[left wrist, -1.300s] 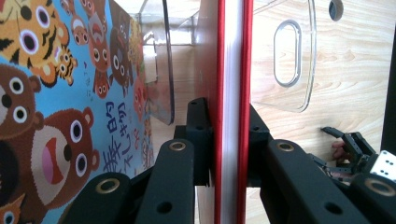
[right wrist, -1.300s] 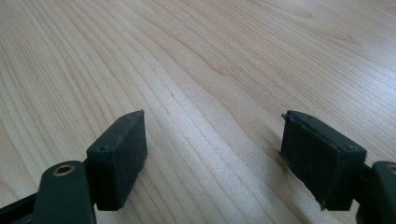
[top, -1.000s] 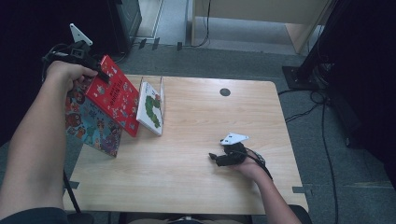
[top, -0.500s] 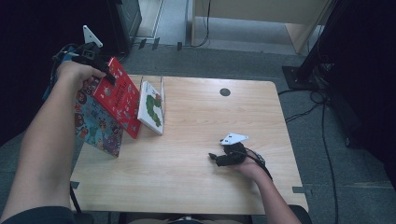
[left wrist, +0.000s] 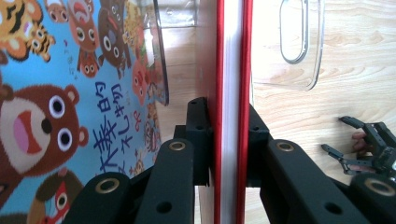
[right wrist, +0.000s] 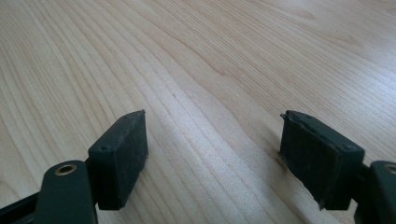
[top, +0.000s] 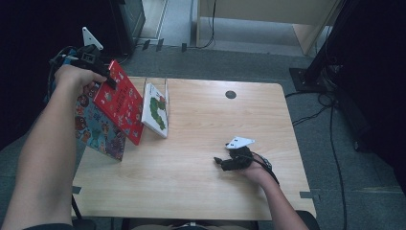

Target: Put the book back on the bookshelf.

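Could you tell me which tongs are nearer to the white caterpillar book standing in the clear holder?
Left. The left tongs grip the red book right beside the caterpillar book; the right tongs rest open on the table, well off to its right.

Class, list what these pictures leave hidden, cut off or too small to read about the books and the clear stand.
- Red book: left gripper view shows just its edge; the cover is turned away.
- Red book's cover print: high view, too small to read.
- Blue animal book: high view, partly behind the red book.
- Clear stand: left gripper view, cut off at the top edge.
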Tool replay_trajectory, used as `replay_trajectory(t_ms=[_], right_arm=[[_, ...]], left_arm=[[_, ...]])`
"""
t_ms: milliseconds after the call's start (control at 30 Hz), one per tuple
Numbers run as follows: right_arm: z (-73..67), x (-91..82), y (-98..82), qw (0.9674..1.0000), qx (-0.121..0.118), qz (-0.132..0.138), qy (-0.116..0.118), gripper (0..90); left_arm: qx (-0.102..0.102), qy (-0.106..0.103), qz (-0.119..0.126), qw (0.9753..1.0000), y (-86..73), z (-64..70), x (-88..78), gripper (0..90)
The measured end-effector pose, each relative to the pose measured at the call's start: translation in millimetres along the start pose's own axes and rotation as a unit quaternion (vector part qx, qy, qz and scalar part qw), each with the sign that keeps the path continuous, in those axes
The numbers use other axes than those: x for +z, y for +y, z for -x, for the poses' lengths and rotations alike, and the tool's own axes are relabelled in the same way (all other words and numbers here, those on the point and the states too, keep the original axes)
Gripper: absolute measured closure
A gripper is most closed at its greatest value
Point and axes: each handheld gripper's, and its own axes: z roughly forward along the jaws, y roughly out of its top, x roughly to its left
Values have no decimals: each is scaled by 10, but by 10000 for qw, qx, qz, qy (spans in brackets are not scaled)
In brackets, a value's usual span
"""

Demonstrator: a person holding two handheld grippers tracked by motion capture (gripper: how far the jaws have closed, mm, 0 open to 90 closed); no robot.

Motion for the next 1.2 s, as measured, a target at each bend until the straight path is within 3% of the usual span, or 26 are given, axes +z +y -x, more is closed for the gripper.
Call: replay_trajectory(t_ms=[267, 767, 1200], right_arm=[[-11, 10, 8, 10000, -17, 7, 33, 238], [-19, 28, 25, 9999, -68, 10, 100, 239], [-19, 28, 25, 9999, -69, 11, 99, 238]], left_arm=[[-60, 167, 45, 9998, -32, 52, -50, 791], [-213, -222, 314, 9990, 89, -199, 5, 787], [-213, -218, 417, 9987, 133, -302, 109, 779]])
